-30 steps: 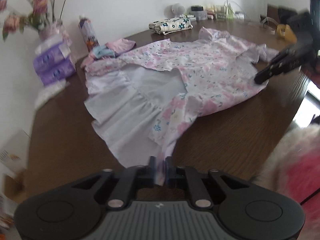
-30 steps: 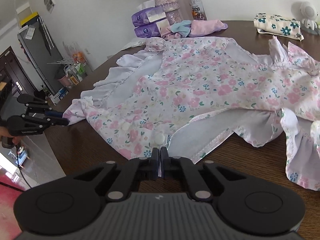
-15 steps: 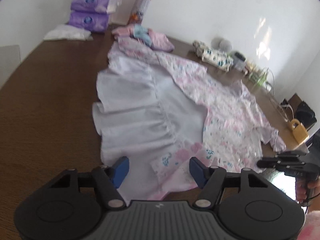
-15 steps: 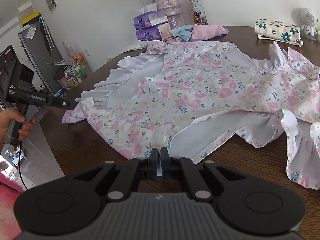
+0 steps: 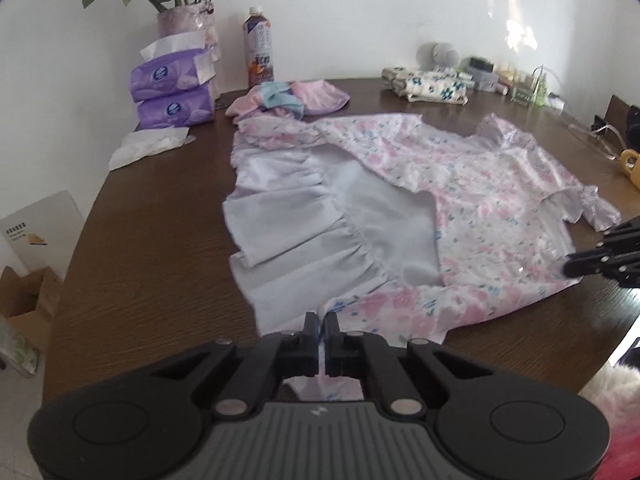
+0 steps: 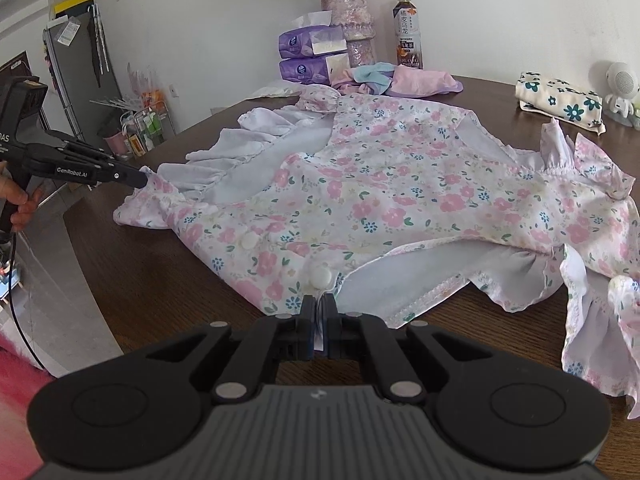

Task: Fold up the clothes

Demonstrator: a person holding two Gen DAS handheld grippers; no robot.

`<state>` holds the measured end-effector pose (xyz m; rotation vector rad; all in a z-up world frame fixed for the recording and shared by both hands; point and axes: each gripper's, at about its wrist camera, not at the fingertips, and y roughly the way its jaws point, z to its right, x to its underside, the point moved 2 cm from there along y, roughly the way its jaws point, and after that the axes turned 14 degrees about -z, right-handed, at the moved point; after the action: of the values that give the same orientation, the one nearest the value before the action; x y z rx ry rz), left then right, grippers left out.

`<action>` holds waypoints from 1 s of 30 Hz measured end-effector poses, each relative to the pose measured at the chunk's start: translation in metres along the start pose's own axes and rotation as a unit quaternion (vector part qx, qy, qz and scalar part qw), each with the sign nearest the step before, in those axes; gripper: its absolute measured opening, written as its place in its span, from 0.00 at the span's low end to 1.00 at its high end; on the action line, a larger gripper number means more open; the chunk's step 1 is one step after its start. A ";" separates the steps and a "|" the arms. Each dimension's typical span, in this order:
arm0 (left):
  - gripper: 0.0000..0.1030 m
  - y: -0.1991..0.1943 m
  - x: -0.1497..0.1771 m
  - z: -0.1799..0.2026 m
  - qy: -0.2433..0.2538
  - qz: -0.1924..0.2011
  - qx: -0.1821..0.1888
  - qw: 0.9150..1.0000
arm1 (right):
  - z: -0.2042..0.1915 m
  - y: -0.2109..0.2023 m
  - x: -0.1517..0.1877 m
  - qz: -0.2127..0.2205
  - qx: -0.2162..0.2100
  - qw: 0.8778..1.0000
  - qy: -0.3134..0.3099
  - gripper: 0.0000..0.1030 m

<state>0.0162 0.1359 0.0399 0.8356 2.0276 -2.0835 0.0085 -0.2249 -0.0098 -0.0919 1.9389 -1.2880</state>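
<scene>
Dark wood-grain table (image 5: pixel 152 248), white wall behind. At the far edge: vase of pink flowers (image 5: pixel 186 20), two stacked purple tissue packs (image 5: pixel 172 92), a drink bottle (image 5: pixel 260 54), a small heap of pink and blue clothes (image 5: pixel 296 98), a folded floral cloth (image 5: pixel 426 86).

Floral dress (image 6: pixel 400 196) lies spread across the table middle, hem turned back showing pale lining.

Left tongs (image 5: pixel 320 326) pinched closed on the dress hem at the near edge. Right tongs (image 6: pixel 319 308) likewise closed on a dress edge, beside a white button (image 6: pixel 321 278).

Left wrist view only: cardboard box (image 5: pixel 24 296) on the floor at left, clutter far right on the table. Right wrist view only: grey fridge (image 6: pixel 76 76), a wire rack of bottles (image 6: pixel 136 128), a hand (image 6: pixel 18 204) gripping the left tool's handle, a small white figure (image 6: pixel 620 88) far right.
</scene>
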 end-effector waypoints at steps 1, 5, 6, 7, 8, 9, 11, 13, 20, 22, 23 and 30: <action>0.06 0.004 0.001 -0.001 -0.001 -0.014 -0.004 1.000 | -0.001 0.000 0.001 0.000 0.003 1.000 -0.003 0.02; 0.38 -0.002 0.001 -0.005 -0.020 0.006 -0.007 1.000 | 0.002 -0.008 0.001 0.014 0.000 1.000 0.011 0.04; 0.43 -0.008 -0.001 -0.004 -0.024 0.029 0.004 0.999 | 0.003 -0.011 0.000 0.021 -0.004 1.000 0.020 0.04; 0.45 -0.015 -0.005 -0.001 -0.030 0.055 0.027 0.998 | 0.005 -0.014 0.000 0.028 -0.008 0.999 0.029 0.04; 0.51 -0.021 -0.011 0.005 -0.032 0.081 0.056 0.995 | 0.007 -0.017 0.000 0.035 -0.011 0.999 0.038 0.04; 0.55 -0.022 -0.017 0.014 -0.024 0.095 0.080 0.992 | 0.009 -0.020 -0.002 0.043 -0.016 0.998 0.046 0.04; 0.57 -0.013 -0.033 0.041 0.006 0.103 0.116 0.988 | 0.008 -0.021 -0.010 0.064 -0.020 0.996 0.060 0.07; 0.57 0.004 -0.041 0.064 0.037 0.085 0.128 0.987 | 0.002 -0.012 -0.017 0.064 -0.012 0.996 0.059 0.07; 0.49 0.046 -0.028 0.091 0.068 0.037 0.132 0.988 | -0.008 0.012 -0.018 0.043 0.035 0.997 0.052 0.15; 0.53 0.044 -0.024 0.086 0.050 0.039 0.138 0.988 | -0.005 0.013 -0.015 0.043 0.041 0.997 0.058 0.25; 0.59 0.042 -0.022 0.083 0.040 0.040 0.142 0.988 | -0.004 0.013 -0.013 0.046 0.039 0.996 0.061 0.25; 0.82 0.026 -0.022 0.058 -0.072 0.102 0.121 0.985 | 0.007 0.002 -0.010 0.084 0.049 0.991 0.090 0.40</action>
<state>0.0295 0.0718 0.0240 0.8588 1.5682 -2.2269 0.0208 -0.2241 -0.0068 0.2396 1.9833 -1.3133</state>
